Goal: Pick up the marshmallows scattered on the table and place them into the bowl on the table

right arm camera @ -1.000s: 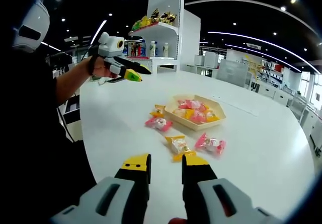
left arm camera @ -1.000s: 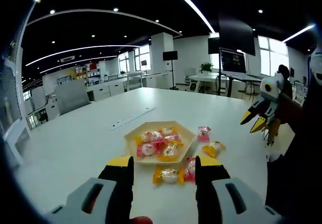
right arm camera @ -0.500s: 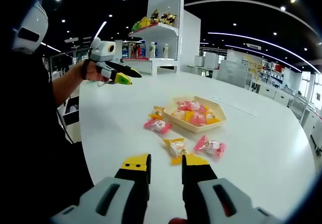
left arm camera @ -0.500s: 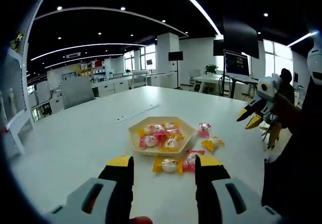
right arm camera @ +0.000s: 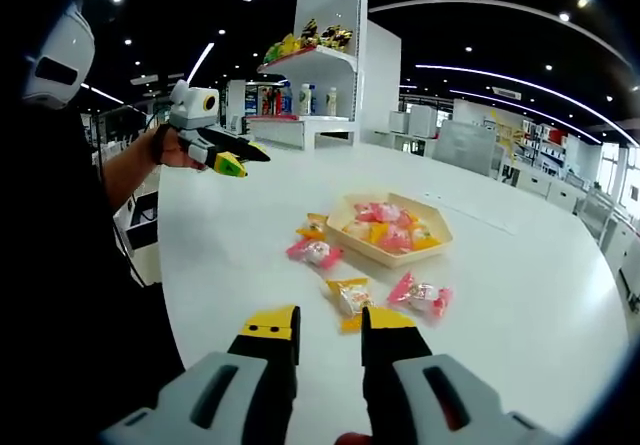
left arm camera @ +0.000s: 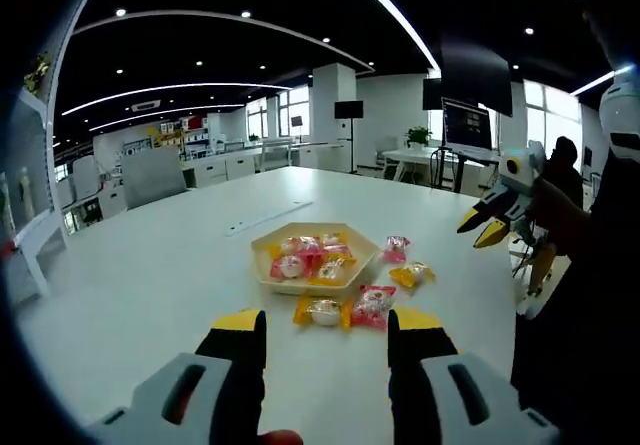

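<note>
A shallow wooden hexagonal bowl (left arm camera: 300,287) on the white table holds several wrapped marshmallows. In the left gripper view, a yellow-wrapped marshmallow (left arm camera: 320,311) and a pink one (left arm camera: 370,305) lie just in front of the bowl, beyond my open left gripper (left arm camera: 325,330). Another pink one (left arm camera: 397,248) and a yellow one (left arm camera: 413,275) lie to the bowl's right. In the right gripper view, the bowl (right arm camera: 372,252) has loose marshmallows around it: yellow (right arm camera: 350,297), pink (right arm camera: 422,293), pink (right arm camera: 315,253), yellow (right arm camera: 312,227). My right gripper (right arm camera: 330,323) stands open and holds nothing.
The right gripper (left arm camera: 495,220) hangs in the air at the right of the left gripper view. A hand holds the left gripper (right arm camera: 215,150) up at the left of the right gripper view. The person's dark sleeve is close by. A white power strip (left arm camera: 268,217) lies beyond the bowl.
The left gripper has drawn back a little, so the bowl and marshmallows look smaller and higher in its view. In the right gripper view the left gripper has drifted left. Nothing was grasped.
</note>
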Action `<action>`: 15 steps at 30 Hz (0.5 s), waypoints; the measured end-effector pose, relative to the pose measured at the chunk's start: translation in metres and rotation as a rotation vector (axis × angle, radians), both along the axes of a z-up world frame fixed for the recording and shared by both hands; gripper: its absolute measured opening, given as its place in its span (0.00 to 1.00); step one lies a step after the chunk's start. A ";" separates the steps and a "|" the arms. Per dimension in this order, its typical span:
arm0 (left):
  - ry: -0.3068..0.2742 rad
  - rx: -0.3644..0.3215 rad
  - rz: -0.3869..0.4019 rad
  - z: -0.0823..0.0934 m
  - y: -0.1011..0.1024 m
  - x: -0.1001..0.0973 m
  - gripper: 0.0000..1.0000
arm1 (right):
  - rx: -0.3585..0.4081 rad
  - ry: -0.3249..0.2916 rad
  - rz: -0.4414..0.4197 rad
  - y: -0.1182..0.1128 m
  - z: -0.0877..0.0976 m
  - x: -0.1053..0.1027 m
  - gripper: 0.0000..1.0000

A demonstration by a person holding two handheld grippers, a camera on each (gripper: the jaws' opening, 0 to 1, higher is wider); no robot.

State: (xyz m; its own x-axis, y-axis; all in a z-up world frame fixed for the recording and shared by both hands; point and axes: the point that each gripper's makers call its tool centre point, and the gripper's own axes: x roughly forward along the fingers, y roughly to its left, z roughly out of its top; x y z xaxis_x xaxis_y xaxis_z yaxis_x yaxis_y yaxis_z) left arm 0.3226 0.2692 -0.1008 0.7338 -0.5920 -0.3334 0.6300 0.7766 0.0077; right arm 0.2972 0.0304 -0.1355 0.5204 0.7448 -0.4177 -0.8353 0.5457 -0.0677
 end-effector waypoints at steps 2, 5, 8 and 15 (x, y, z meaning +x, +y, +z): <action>-0.003 -0.007 0.002 0.002 0.001 -0.002 0.49 | 0.002 0.001 0.002 0.001 0.000 0.000 0.25; -0.005 -0.009 -0.002 0.003 0.000 -0.007 0.49 | 0.004 0.000 -0.003 0.001 0.001 0.001 0.25; -0.003 -0.015 -0.004 0.001 -0.002 -0.011 0.49 | 0.009 -0.004 -0.011 0.001 0.002 0.003 0.25; 0.016 -0.030 -0.012 -0.007 -0.007 -0.021 0.49 | 0.018 -0.006 -0.013 0.003 0.005 0.005 0.25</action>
